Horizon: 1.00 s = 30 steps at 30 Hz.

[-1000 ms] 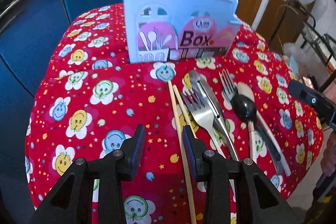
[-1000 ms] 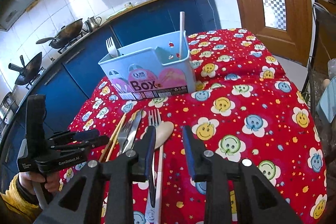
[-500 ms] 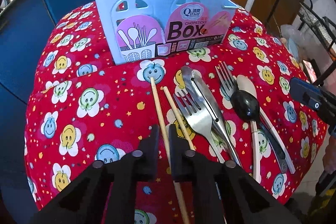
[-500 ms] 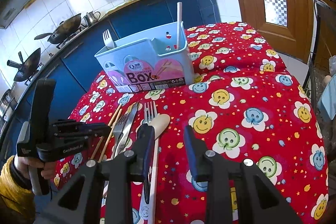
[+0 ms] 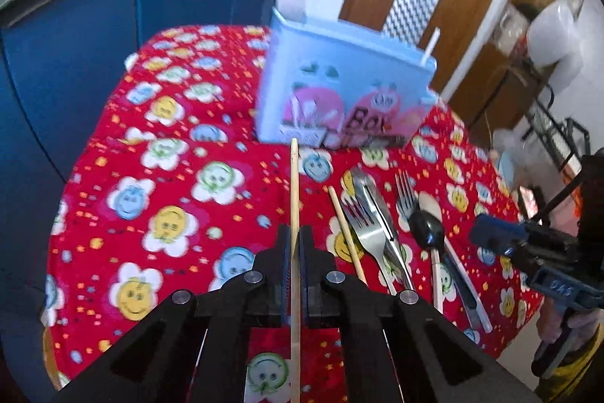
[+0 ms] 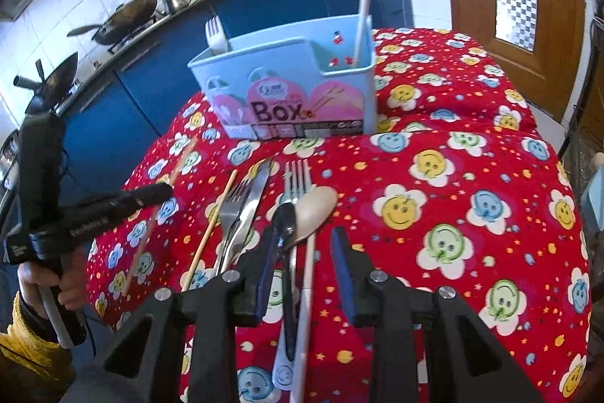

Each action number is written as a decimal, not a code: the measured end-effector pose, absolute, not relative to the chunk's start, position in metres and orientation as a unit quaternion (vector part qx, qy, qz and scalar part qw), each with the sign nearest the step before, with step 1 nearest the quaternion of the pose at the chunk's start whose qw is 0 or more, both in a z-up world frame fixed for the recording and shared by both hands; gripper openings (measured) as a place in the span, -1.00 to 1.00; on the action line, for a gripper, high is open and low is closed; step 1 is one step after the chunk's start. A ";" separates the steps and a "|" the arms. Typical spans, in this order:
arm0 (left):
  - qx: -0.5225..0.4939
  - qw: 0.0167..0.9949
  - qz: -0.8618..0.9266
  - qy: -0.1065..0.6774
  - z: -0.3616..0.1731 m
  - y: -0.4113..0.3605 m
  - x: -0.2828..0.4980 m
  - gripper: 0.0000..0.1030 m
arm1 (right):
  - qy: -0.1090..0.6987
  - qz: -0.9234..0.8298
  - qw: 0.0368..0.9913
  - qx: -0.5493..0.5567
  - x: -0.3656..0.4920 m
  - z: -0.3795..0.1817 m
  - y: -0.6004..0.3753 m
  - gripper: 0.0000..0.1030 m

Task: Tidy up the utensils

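My left gripper [image 5: 294,244] has just clamped down on one wooden chopstick [image 5: 294,191]; the pads press it from both sides and the stick runs straight up the lower middle of the left wrist frame, its tip just short of the pale blue chopstick box [image 5: 339,89]. In the right wrist view that chopstick shows blurred at centre left, tilted off the red smiley-flower cloth [image 6: 472,176].

The second chopstick [image 5: 345,233] lies on the cloth just right of the gripper. Right of it sit a steel fork [image 5: 368,233] lying partly over a table knife [image 5: 372,195], then another fork [image 5: 406,191], a black spoon [image 5: 426,229] and a cream spoon [image 5: 434,203], side by side in the centre right of the frame.

My right gripper [image 6: 302,267] stands partly open at the bottom middle of its own frame, holding nothing; the black spoon's bowl and the cream spoon's white handle show between its fingers.

The box stands in the upper middle, with a white plastic fork [image 6: 216,34] upright at its left end and a white stick [image 6: 363,17] at its right.
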<state>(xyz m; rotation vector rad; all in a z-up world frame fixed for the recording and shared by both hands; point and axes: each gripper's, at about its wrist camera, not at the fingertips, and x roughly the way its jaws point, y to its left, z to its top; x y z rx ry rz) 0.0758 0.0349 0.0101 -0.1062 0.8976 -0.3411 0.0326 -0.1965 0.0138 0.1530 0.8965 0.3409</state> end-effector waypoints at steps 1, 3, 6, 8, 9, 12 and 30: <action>-0.051 0.891 -0.161 0.422 0.013 0.039 0.074 -0.92 | 0.435 0.166 0.883 0.068 0.034 0.013 -0.193 -0.37; -0.052 0.896 -0.159 0.411 0.017 0.045 0.071 -0.92 | 0.441 0.171 0.879 0.053 0.037 0.012 -0.184 -0.37; -0.063 0.898 -0.162 0.404 0.019 0.052 0.069 -0.92 | 0.450 0.167 0.876 0.037 0.042 0.011 -0.173 -0.37; -0.071 0.899 -0.163 0.401 0.020 0.056 0.069 -0.92 | 0.455 0.161 0.875 0.026 0.046 0.010 -0.168 -0.37; -0.073 0.899 -0.164 0.399 0.020 0.057 0.068 -0.92 | 0.459 0.160 0.874 0.018 0.049 0.009 -0.165 -0.37; -0.076 0.902 -0.164 0.392 0.021 0.059 0.066 -0.92 | 0.478 0.157 0.864 -0.001 0.059 0.005 -0.158 -0.37; -0.103 0.907 -0.184 0.365 0.035 0.060 0.069 -0.92 | 0.527 0.202 0.825 0.017 0.080 0.012 -0.154 -0.90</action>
